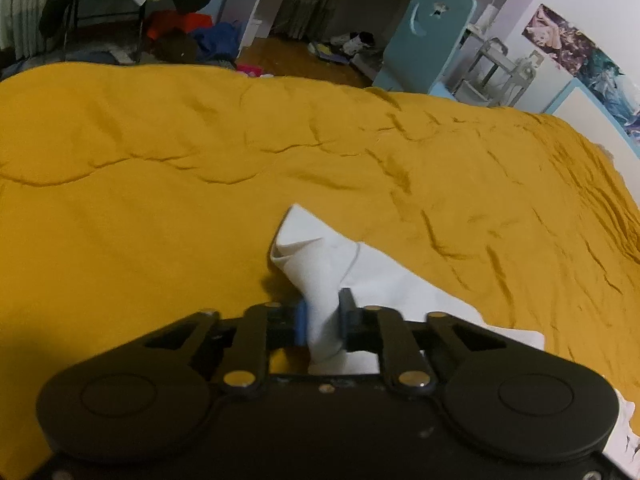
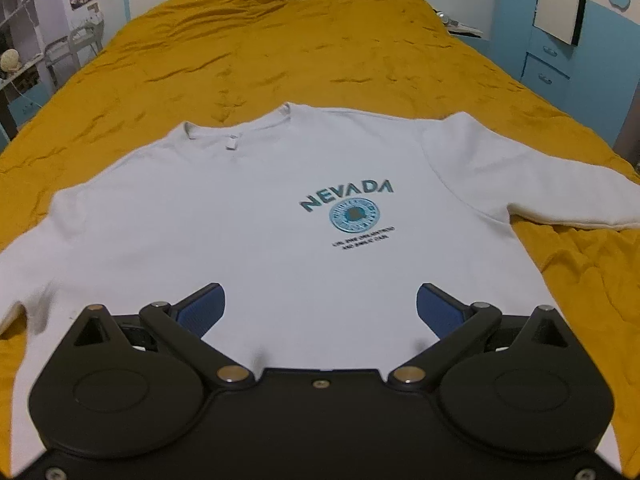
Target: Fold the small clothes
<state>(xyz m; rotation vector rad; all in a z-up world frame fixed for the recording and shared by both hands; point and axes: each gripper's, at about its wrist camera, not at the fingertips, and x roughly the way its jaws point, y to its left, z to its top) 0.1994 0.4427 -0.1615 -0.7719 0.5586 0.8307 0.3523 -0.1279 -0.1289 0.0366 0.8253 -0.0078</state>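
A white sweatshirt [image 2: 248, 216] with a teal "NEVADA" print lies face up and spread flat on a mustard-yellow bedspread [image 2: 304, 48]. Its neck points away from me and its right sleeve [image 2: 532, 184] stretches out to the side. My right gripper [image 2: 320, 312] hovers open over the lower front of the sweatshirt, blue pads wide apart with nothing between them. In the left wrist view my left gripper [image 1: 323, 322] is shut on a bunched fold of the sweatshirt's white fabric [image 1: 316, 260], which sticks up in a crumpled peak beyond the fingers.
The bedspread [image 1: 160, 168] is wrinkled all around. Beyond the bed's far edge stand a light blue chair [image 1: 424, 36], a white desk and piles of clothes on the floor [image 1: 192, 36]. Blue drawers [image 2: 548, 64] line the wall on the right.
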